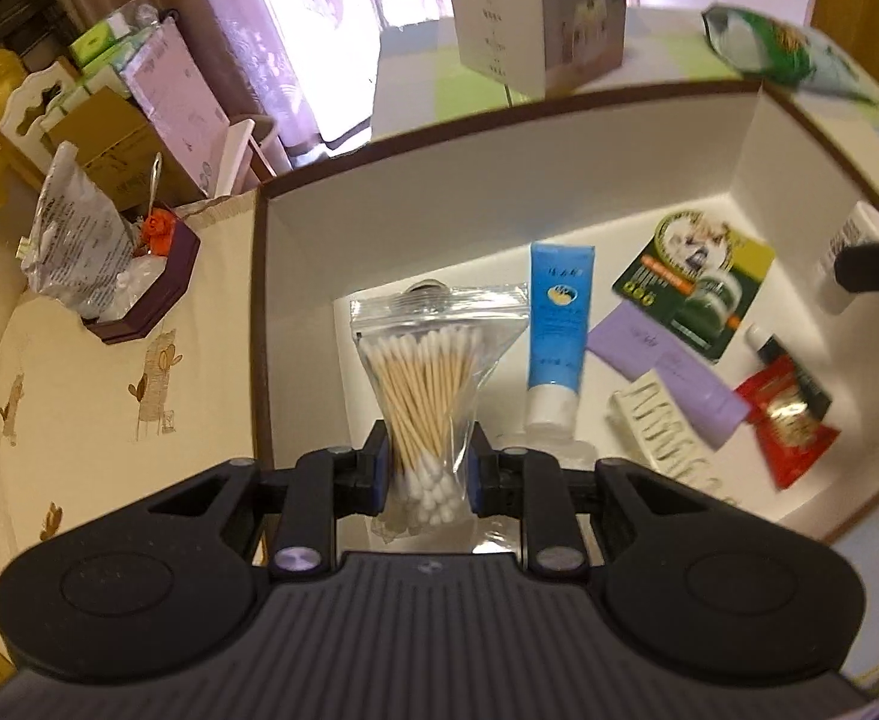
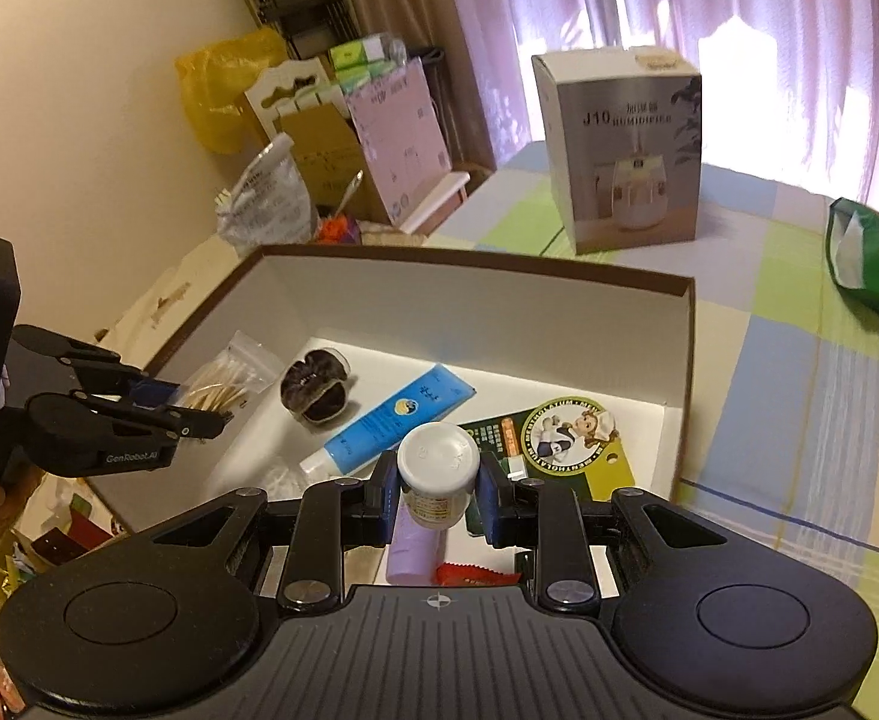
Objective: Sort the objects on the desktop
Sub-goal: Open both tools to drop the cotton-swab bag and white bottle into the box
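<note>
Left claw (image 1: 427, 468) clenched on a bag of cotton swabs (image 1: 433, 384), held over the box's (image 1: 295, 276) left end. The bag is light, soft and slick; the pinch at its waist looks the surest hold. Right claw (image 2: 436, 495) grasps a small white bottle (image 2: 437, 474) by its body above the box's right side. The bottle looks rigid, smooth and light.

Checked tablecloth (image 2: 799, 396): open storage box (image 2: 688, 360) set at ctr; humidifier carton (image 2: 619, 150) at 12 o'clock, green snack bag (image 2: 871, 264) at 2.
</note>
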`<state>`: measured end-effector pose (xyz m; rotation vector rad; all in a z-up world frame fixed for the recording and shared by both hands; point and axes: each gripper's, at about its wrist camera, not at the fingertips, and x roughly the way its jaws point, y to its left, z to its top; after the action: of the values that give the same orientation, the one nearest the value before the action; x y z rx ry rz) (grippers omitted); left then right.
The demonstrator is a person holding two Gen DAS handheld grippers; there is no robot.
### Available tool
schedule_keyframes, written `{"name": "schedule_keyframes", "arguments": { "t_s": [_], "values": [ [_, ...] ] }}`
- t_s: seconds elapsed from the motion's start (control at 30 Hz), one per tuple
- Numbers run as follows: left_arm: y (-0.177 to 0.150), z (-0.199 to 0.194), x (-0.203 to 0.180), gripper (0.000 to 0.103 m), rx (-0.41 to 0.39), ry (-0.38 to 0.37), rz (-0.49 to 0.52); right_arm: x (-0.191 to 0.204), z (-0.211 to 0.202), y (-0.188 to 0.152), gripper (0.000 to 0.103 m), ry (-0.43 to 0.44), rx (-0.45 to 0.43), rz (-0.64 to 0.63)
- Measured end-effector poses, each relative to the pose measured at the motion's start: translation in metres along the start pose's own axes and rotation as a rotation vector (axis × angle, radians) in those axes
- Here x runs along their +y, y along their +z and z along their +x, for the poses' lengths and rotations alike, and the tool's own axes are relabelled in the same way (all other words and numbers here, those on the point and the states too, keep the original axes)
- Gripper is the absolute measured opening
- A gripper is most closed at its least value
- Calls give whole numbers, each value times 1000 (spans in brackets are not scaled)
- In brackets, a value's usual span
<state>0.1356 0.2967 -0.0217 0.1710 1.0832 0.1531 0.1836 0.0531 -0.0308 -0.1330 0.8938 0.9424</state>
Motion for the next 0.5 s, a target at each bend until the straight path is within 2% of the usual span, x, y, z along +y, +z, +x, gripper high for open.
{"name": "schedule_keyframes", "arguments": {
  "t_s": [0.23,0.4,0.5],
  "values": [
    [4,27,-3,24,64,13,38,-5,24,4,29,-9,55,17],
    [6,34,-8,40,79,-9,79,-7,36,6,29,-1,95,27],
    [7,34,-10,42,84,-12,81,-7,41,5,29,23,150,15]
  ]
}}
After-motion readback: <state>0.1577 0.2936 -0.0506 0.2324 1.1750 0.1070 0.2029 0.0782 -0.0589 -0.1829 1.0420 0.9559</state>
